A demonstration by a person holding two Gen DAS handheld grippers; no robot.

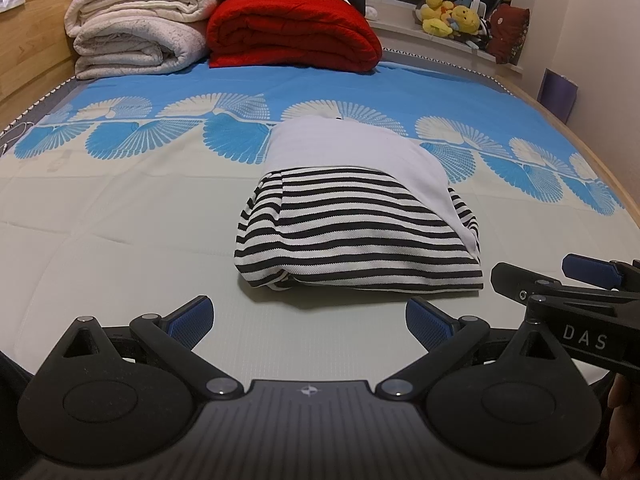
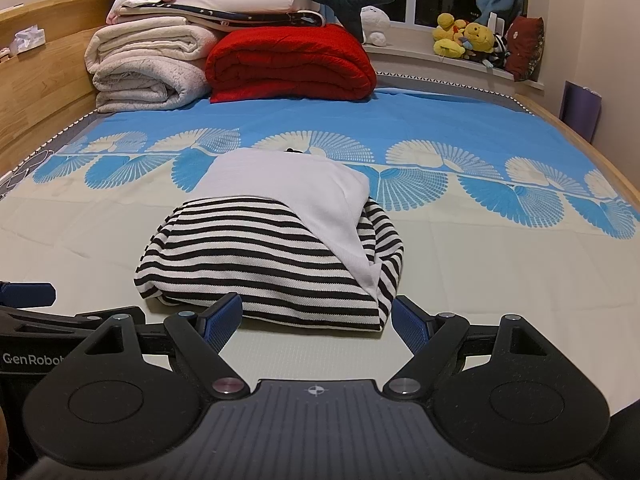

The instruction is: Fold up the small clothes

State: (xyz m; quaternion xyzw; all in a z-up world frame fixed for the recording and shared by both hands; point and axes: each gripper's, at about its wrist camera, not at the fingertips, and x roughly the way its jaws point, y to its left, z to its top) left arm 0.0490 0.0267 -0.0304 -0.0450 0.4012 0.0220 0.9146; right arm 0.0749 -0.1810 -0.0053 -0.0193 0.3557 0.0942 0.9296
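Observation:
A folded black-and-white striped garment [image 1: 352, 232] with a plain white panel [image 1: 348, 148] over its far half lies on the bed sheet [image 1: 120, 216]. It also shows in the right wrist view [image 2: 260, 264]. My left gripper [image 1: 310, 320] is open and empty, just in front of the garment's near edge. My right gripper [image 2: 316, 322] is open and empty, its fingertips [image 2: 222, 318] close to the garment's near fold. The right gripper also shows at the right edge of the left wrist view [image 1: 560, 280].
Folded cream blankets [image 1: 136, 28] and a red blanket [image 1: 292, 32] are stacked at the head of the bed. A wooden bed frame [image 2: 44, 80] runs along the left. Plush toys [image 2: 464, 40] sit on the windowsill. A purple bag [image 2: 580, 110] stands by the right wall.

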